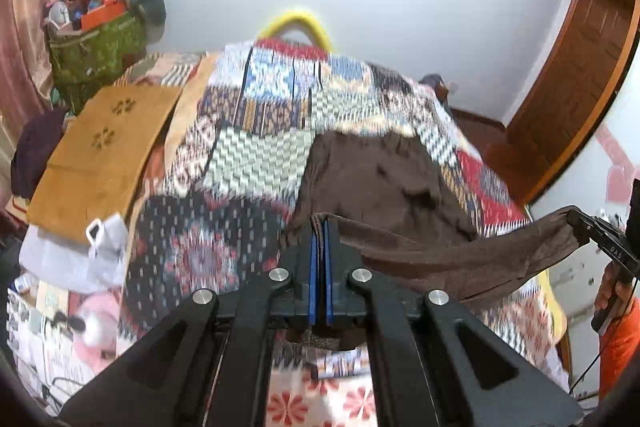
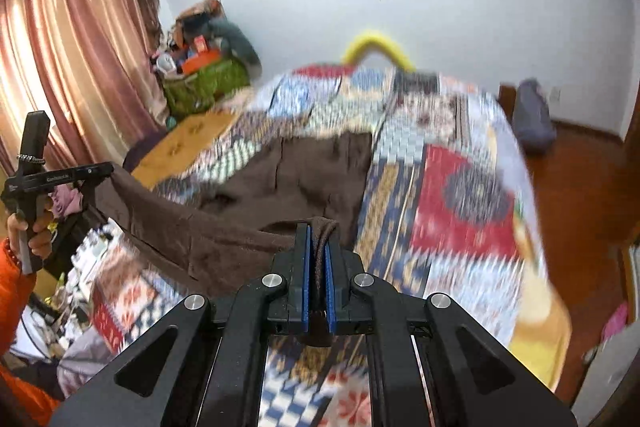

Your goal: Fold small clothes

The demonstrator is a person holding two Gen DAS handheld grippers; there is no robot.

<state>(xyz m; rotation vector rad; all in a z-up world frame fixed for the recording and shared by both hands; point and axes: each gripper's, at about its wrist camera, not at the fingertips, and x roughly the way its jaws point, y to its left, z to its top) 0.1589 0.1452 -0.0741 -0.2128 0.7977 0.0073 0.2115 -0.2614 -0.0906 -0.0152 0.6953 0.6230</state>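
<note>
A brown garment (image 1: 380, 183) lies partly on the patchwork bed cover, its near edge lifted and stretched between both grippers. My left gripper (image 1: 320, 223) is shut on one corner of that edge. My right gripper (image 2: 318, 231) is shut on the other corner. The garment (image 2: 280, 183) sags in a band between them above the bed. In the left wrist view the right gripper (image 1: 576, 217) shows at the far right, holding the cloth. In the right wrist view the left gripper (image 2: 108, 171) shows at the far left, likewise holding it.
The bed with its patchwork cover (image 1: 260, 155) fills the middle. A tan folded cloth (image 1: 104, 151) and a white plastic bag (image 1: 80, 251) lie at its left side. A green bag piled with things (image 1: 96, 43) stands by the curtain. A wooden door (image 1: 580, 75) is at right.
</note>
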